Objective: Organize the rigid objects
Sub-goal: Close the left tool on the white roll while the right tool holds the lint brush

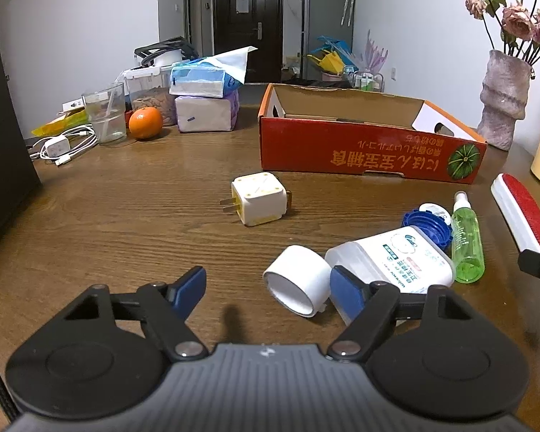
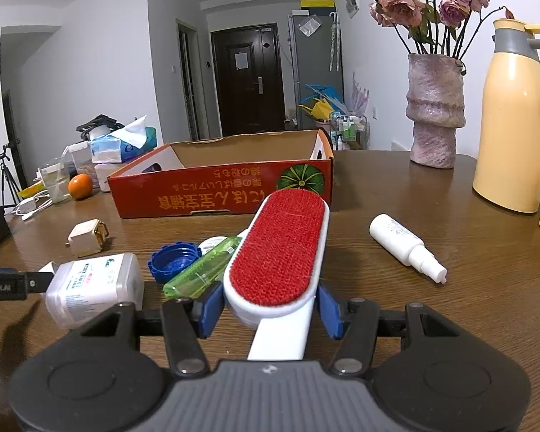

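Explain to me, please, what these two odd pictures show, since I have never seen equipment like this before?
No robot: a person carries a two-finger gripper in each hand, each with a camera looking along its fingers. The left view shows the left gripper open over the wooden table, nothing between its pads, beside a white tape roll and a lying white jar. In the right view, the right gripper clamps a red lint brush. An open red cardboard box stands behind.

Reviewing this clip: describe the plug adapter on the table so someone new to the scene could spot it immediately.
Start at the long red cardboard box on the wooden table. Just in front of its left end, alone on bare wood, lies the plug adapter. It is a cream cube with yellow trim and metal prongs, unlike the bottles and blue cap clustered further right.
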A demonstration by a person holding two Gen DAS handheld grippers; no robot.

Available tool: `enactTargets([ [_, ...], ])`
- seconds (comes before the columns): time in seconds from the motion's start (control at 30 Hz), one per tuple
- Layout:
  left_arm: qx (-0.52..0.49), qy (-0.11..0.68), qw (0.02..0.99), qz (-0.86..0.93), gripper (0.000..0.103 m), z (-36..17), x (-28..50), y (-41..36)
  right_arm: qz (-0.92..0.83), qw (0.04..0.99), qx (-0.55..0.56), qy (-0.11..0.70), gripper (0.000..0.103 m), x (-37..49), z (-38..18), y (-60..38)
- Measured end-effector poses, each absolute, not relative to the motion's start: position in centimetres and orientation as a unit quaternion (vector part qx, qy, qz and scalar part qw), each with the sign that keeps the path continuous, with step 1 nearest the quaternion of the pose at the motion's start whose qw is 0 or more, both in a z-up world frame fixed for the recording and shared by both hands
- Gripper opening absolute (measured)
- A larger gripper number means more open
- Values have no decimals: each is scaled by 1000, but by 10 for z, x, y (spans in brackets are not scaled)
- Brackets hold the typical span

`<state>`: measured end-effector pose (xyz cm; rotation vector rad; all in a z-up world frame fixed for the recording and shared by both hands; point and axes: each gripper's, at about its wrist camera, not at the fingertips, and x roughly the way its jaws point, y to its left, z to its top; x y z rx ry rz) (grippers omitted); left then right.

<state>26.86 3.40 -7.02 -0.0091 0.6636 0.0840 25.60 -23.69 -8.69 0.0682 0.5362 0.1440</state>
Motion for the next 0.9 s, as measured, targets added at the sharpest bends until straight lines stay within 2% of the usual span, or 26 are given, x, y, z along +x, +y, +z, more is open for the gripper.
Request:
enactTargets([
  [0.7, -20, 351, 935, 55, 65, -79, 286, 43, 76, 960, 33, 266, 55, 255, -88, -235],
  [0.9, -24, 351, 934, 56, 65, -79, 286, 46, 76, 961, 32, 265, 55, 254, -88, -234],
])
